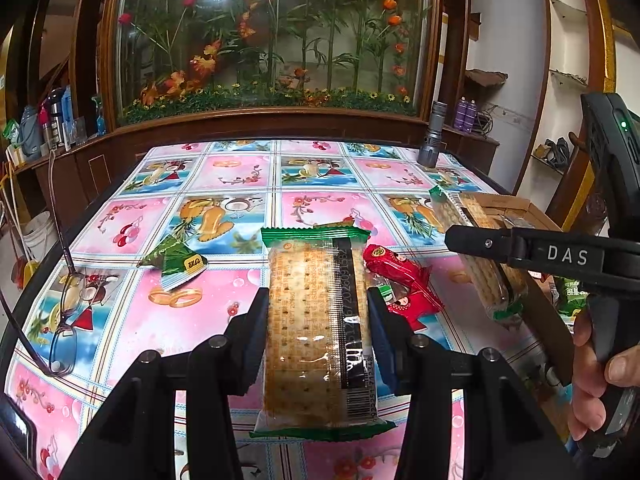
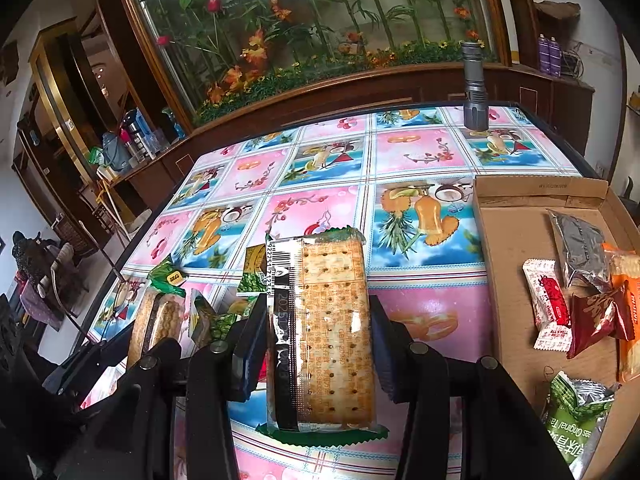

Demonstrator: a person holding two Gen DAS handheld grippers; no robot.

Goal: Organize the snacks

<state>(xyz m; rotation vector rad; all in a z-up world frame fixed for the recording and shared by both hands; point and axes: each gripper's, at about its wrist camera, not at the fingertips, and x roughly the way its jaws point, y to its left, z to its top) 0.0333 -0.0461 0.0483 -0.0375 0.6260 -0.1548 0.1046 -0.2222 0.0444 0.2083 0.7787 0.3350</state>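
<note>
The left gripper clamps a cracker pack by its long sides above the near middle of the counter, and the right gripper clamps a second cracker pack the same way. To the right lies a cardboard box holding several snack packets, with a red wrapper and a green packet loose on the counter.

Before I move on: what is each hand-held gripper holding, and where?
Each clamps a cracker packet across its long sides: left near mid-length, right likewise.
</note>
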